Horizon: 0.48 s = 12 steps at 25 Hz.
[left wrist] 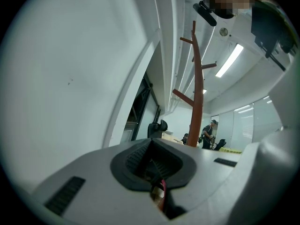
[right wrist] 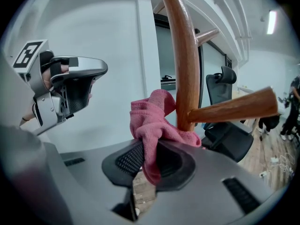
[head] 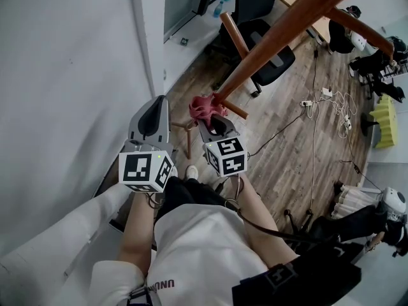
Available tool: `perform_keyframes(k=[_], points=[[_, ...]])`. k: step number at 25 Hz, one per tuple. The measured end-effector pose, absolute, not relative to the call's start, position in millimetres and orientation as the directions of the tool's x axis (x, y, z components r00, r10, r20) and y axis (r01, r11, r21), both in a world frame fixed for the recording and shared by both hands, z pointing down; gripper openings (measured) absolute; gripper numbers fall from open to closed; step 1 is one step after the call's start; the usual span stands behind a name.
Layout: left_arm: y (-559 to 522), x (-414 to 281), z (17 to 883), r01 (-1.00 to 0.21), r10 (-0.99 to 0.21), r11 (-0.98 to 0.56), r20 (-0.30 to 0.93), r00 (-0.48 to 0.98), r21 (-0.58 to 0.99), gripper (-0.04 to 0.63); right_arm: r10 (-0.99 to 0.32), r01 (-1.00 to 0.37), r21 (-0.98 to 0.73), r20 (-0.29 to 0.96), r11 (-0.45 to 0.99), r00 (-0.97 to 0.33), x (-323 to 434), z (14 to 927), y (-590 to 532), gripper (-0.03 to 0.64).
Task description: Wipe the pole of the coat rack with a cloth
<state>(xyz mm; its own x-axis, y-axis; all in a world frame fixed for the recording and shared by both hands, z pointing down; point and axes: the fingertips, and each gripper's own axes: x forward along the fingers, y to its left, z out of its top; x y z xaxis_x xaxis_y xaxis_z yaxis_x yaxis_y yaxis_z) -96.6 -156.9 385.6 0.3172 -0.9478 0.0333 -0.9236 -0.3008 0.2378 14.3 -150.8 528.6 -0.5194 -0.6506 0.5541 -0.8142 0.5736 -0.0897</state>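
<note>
Here: a pink cloth held against the pole of the coat rack

The right gripper [right wrist: 149, 159] is closed on a bunched pink cloth [right wrist: 153, 125]. One fold of the cloth hangs down between the gripper's dark ribbed pads [right wrist: 130, 158], and the rest bulges out past its tips. The cloth touches the brown wooden pole [right wrist: 183, 64] on its left and near side. The contact is at the height where a short peg [right wrist: 234, 108] leaves the pole toward the right. In the head view the cloth sits low on the slanting pole, just beside that short peg, with the right gripper directly behind it.

The left gripper [left wrist: 153, 168] holds nothing; its pads meet with no gap showing between them. It lies to the left of the right gripper, near it but apart from both cloth and pole, and close to the white wall [head: 64, 75]. In the left gripper view the coat rack [left wrist: 198, 93] rises beyond the gripper, right of centre. Its pegs branch to both sides under a long ceiling light [left wrist: 229, 60].

A black office chair [head: 271, 53] stands on the wood floor [head: 293, 152] on the far side of the pole. White cables [head: 331, 101] trail across the floor to the right of it. A person [left wrist: 207, 134] stands in the far part of the room, seen small beside the pole in the left gripper view.
</note>
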Motion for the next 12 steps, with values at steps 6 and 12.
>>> perform_keyframes(k=[6, 12], points=[[-155, -96, 386, -0.923, -0.949, -0.299, 0.032, 0.315, 0.241, 0.014, -0.64, -0.802, -0.1, 0.549, 0.588, -0.538, 12, 524, -143, 0.072], [-154, -97, 385, -0.925, -0.95, -0.296, 0.03, 0.312, 0.239, 0.014, -0.629, -0.788, -0.112, 0.538, 0.606, -0.561, 6, 517, -135, 0.073]])
